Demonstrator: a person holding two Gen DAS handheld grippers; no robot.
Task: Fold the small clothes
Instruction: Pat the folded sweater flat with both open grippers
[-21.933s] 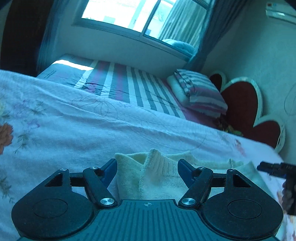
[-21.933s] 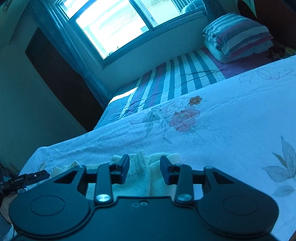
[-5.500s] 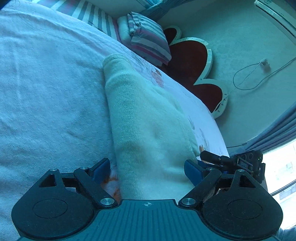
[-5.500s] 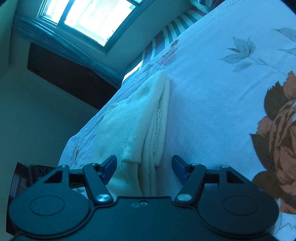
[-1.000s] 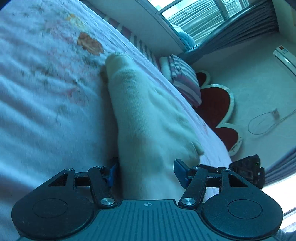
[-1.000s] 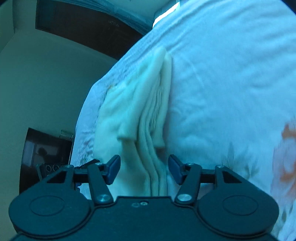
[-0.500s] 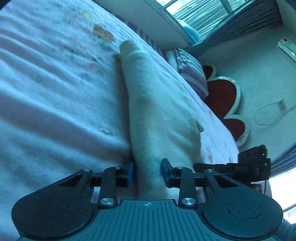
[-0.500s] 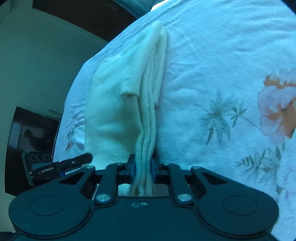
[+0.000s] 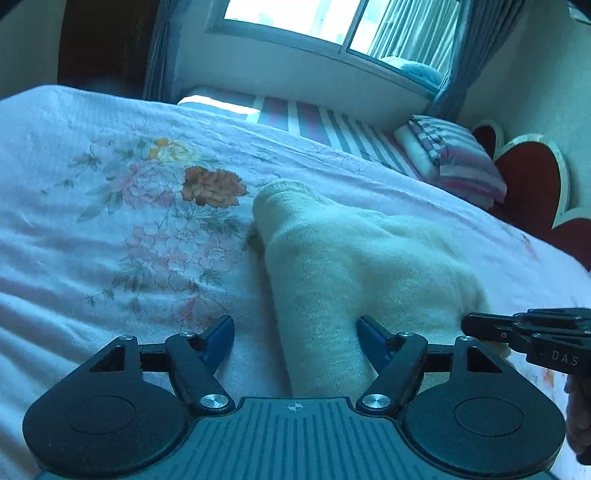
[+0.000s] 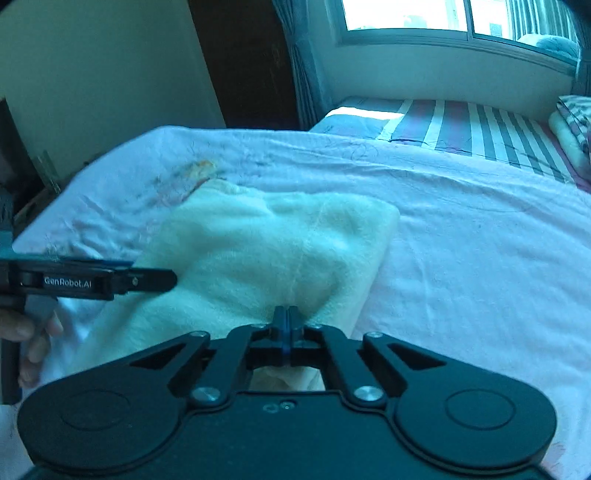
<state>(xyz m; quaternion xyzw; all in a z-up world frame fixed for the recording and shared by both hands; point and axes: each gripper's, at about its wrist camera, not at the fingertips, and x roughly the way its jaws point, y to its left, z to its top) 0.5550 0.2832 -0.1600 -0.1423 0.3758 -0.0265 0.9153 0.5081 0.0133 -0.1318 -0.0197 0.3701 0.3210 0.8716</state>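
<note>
While the cream knit garment [image 9: 354, 258] lies folded into a thick bundle on the floral bedsheet [image 9: 110, 229], it sits near the bed's foot edge, layers stacked, one rounded folded end pointing toward the window. Fuzzy knit, soft, probably springs open if let go.

Right gripper [image 10: 285, 325]: jaws clenched tight on a pinch of the garment [image 10: 280, 243] at its near edge, fabric puckering into the closed tips. Likely holding the top layers so the fold keeps its shape or can be dragged or flipped.

Left gripper [image 9: 295, 332]: jaws spread wide, straddling the narrow near end of the bundle, blue pads on either side and not pressing the cloth. Released, nothing held. Looks positioned to either clamp that end or back off. In the right wrist view it shows from the side [image 10: 147, 282], tip at the garment's left edge, the person's hand [image 10: 26, 332] behind it.

Judgement: fold mostly done, final tidy or placement step. Risk: one-sided pull by the right gripper could skew the stack.

Further out: striped mattress cover [image 9: 332, 125] beyond the sheet, folded striped bedding [image 9: 450, 155] by a red heart-shaped headboard [image 9: 532, 184], window [image 9: 325, 22] with curtains, dark door [image 10: 243, 62] at the left.
</note>
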